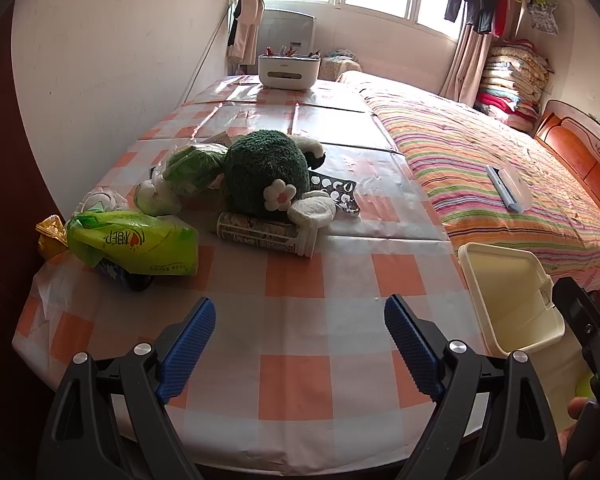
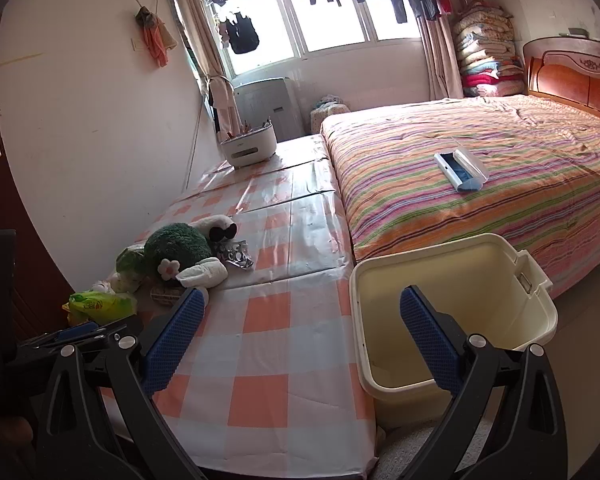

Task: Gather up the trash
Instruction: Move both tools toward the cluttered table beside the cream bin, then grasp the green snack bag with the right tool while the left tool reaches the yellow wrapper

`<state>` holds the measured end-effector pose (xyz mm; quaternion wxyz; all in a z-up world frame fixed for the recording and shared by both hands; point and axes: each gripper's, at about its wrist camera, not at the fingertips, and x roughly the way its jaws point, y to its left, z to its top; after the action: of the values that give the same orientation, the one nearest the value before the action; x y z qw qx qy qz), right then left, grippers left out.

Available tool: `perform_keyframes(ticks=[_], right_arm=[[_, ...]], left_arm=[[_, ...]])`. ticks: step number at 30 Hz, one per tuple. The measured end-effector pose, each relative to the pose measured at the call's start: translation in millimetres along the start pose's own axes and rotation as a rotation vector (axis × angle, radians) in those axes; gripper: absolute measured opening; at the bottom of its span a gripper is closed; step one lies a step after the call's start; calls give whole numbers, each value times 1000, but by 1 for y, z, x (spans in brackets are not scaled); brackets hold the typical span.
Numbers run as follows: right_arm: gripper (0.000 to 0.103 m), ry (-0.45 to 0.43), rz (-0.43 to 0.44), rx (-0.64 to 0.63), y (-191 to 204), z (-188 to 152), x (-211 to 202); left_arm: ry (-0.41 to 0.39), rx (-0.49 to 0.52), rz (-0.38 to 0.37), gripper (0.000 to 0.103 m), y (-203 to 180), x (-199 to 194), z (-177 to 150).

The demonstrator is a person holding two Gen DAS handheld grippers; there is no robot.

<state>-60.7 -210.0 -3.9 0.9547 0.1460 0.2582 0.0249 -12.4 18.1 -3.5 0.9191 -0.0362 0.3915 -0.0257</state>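
A cream waste bin (image 2: 456, 308) stands on the floor at the table's right edge; it also shows in the left wrist view (image 1: 512, 300). It looks empty. Trash lies at the table's left: a green plastic bag (image 1: 136, 246), a yellow wrapper (image 1: 50, 234), a crumpled bag of greens (image 1: 188, 168), a printed wrapper roll (image 1: 264, 234), a white tissue (image 1: 312, 210) and a dotted foil packet (image 1: 340, 194). A green plush toy (image 1: 264, 172) sits among them. My left gripper (image 1: 300, 344) is open and empty over the near table. My right gripper (image 2: 302, 340) is open and empty, between table edge and bin.
The checked tablecloth (image 1: 292, 320) covers the table beside a striped bed (image 2: 480, 184). A white organiser box (image 1: 288, 70) stands at the table's far end. A white and blue case (image 2: 460, 170) lies on the bed. A wall runs along the table's left side.
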Motion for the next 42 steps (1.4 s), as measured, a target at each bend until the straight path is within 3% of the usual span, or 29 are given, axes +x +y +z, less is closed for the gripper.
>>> perform_keyframes(ticks=[24, 37, 42], right_arm=[[97, 16, 13, -9, 6, -4, 7], [97, 41, 83, -61, 34, -3, 21], [97, 76, 151, -86, 56, 1, 37]], left_arm=[[-8, -19, 32, 84, 12, -4, -1], [-2, -92, 95, 84, 49, -8, -3], [-3, -113, 124, 84, 66, -12, -6]])
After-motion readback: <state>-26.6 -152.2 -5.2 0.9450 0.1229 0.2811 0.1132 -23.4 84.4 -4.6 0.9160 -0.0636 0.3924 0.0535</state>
